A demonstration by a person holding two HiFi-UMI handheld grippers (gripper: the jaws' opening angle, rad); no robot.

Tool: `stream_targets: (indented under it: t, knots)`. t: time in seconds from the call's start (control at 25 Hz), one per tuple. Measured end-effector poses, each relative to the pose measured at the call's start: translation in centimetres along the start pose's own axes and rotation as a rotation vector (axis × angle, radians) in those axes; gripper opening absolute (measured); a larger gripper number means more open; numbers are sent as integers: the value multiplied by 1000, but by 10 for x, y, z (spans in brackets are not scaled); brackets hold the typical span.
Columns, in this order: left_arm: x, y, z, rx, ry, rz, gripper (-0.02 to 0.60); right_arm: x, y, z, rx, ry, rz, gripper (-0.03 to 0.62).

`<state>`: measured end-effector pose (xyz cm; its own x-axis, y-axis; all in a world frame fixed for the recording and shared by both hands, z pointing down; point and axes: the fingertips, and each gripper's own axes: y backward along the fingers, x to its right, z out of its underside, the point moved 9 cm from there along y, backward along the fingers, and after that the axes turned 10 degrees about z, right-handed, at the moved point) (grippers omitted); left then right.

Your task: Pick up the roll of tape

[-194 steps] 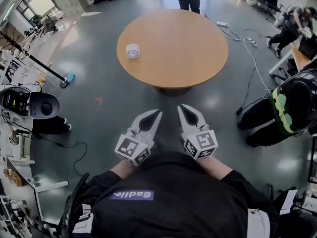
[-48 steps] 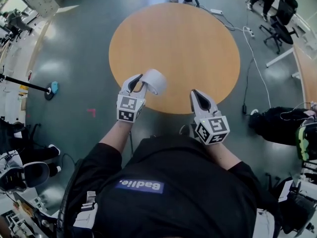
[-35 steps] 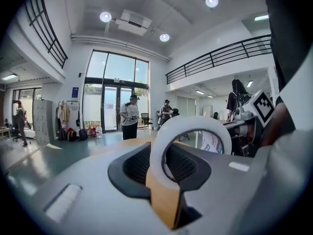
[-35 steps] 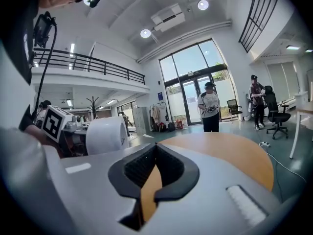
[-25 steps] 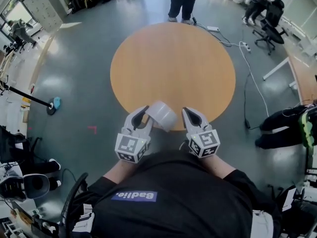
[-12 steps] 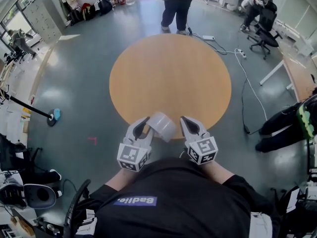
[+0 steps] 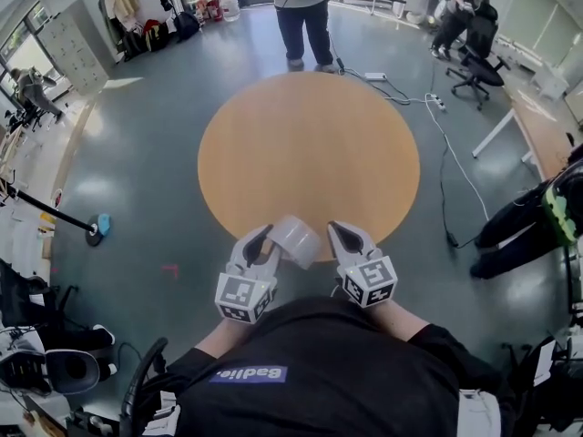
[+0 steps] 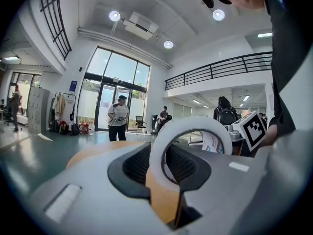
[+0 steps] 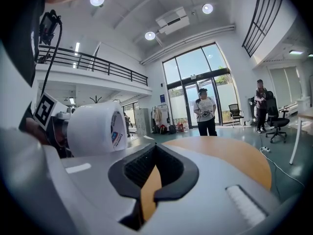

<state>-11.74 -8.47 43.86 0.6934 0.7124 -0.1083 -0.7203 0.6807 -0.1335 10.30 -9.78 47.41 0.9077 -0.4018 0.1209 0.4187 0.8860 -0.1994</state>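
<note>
The left gripper is clamped on the roll of tape. In the left gripper view its jaws pinch one side of the white ring through the wall, one jaw inside the hole and one outside, so the roll stands upright between them. The roll hangs in the air just in front of the person's chest, over the near edge of the round wooden table and not touching it. The right gripper sits just beside it with its jaws closed together on nothing. Its own view shows only tabletop past the tips, and the tape off to the side, clear of the jaws.

From where I stand the job looks as good as done: the roll is gripped and clear of the table. All that seems left is to keep the hold steady. The pinch is on a thin wall, so a slip or a swing of the ring looks like the one risk.

As for containers, I see no box, tray or bin on the table or near the grippers, and the tabletop carries nothing. Another person stands beyond the far side, and an office chair and a floor cable lie off to the right.
</note>
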Motion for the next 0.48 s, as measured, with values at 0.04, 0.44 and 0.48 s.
stream_targets:
  t: [0.04, 0.44, 0.48]
  knots:
    - [0, 0, 0, 0, -1, 2, 114, 0, 0, 0, 1, -1, 1, 2]
    - [0, 0, 1, -1, -5, 1, 114, 1, -1, 1, 10, -6, -2, 2]
    - [0, 0, 1, -1, -5, 0, 114, 1, -1, 1, 10, -7, -2, 2]
